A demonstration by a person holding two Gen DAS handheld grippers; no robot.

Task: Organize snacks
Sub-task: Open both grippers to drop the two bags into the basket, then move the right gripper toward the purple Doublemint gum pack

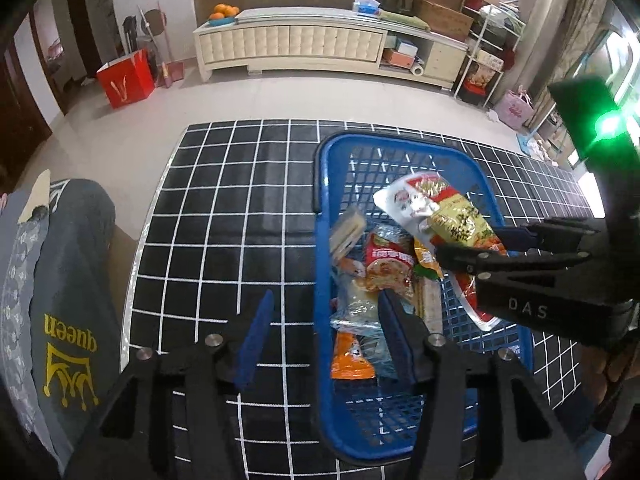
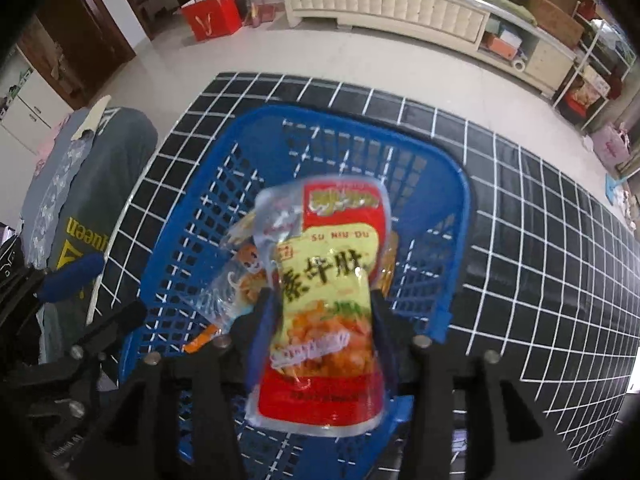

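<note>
A blue plastic basket [image 1: 326,216] [image 2: 460,200] stands on the black grid-pattern table and holds several snack packets [image 1: 384,264]. My right gripper [image 2: 324,308] is shut on a red and yellow snack packet [image 2: 324,312] and holds it above the basket; from the left wrist view the packet [image 1: 452,220] hangs over the basket's right side in the right gripper [image 1: 468,252]. My left gripper [image 1: 324,320] is open and empty, its jaws straddling the basket's near left rim.
A grey "queen" garment [image 1: 68,280] [image 2: 92,200] lies at the table's left edge. A cream cabinet [image 1: 320,44], a red bag [image 1: 126,80] and shelves stand across the tiled floor beyond the table.
</note>
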